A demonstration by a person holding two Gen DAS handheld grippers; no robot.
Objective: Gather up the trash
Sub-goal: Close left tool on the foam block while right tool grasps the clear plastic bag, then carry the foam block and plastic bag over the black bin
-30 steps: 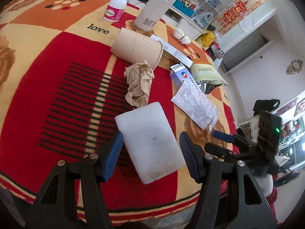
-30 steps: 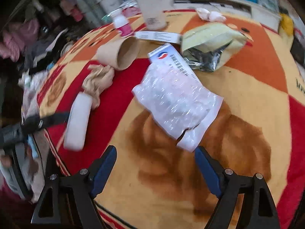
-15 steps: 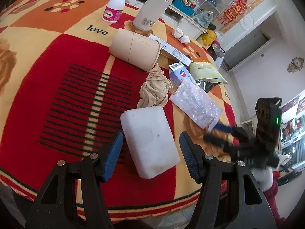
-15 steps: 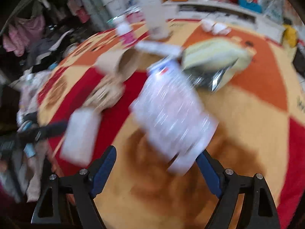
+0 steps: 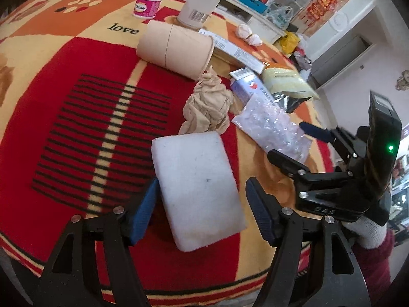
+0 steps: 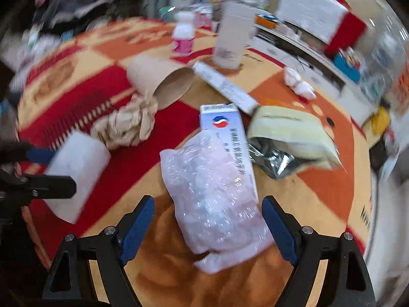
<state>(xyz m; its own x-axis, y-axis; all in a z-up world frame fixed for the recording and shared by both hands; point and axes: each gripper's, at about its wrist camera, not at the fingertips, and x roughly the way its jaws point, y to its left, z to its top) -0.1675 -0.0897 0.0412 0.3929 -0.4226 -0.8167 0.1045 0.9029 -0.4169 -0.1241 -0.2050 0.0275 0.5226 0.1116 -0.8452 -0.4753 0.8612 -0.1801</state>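
Note:
A white foam block [image 5: 196, 189] lies on the patterned tablecloth [image 5: 76, 97]. It sits between the jaws of my left gripper [image 5: 202, 213], which are opening, and the pads do not press on it. My right gripper [image 6: 208, 226] stands open astride a clear bubble-wrap bag [image 6: 212, 192] without touching it. The left wrist view shows the same bag [image 5: 271, 128] with the right gripper [image 5: 294, 145] over it. A crumpled brown paper [image 5: 207, 107] and a paper cup [image 5: 176, 48] on its side lie beyond the block.
Under the bag's far end lies a blue and white medicine box [image 6: 225, 122], beside a yellow foil pouch [image 6: 288, 133]. Further back are a long white box [image 6: 225, 84], tissue wads [image 6: 299, 83], a pink-labelled bottle [image 5: 149, 0] and a white tumbler [image 5: 204, 0].
My left gripper has come closer to the foam block and its jaws have widened. My right gripper has rolled and moved in over the bubble-wrap bag, which now lies lengthwise between its fingers.

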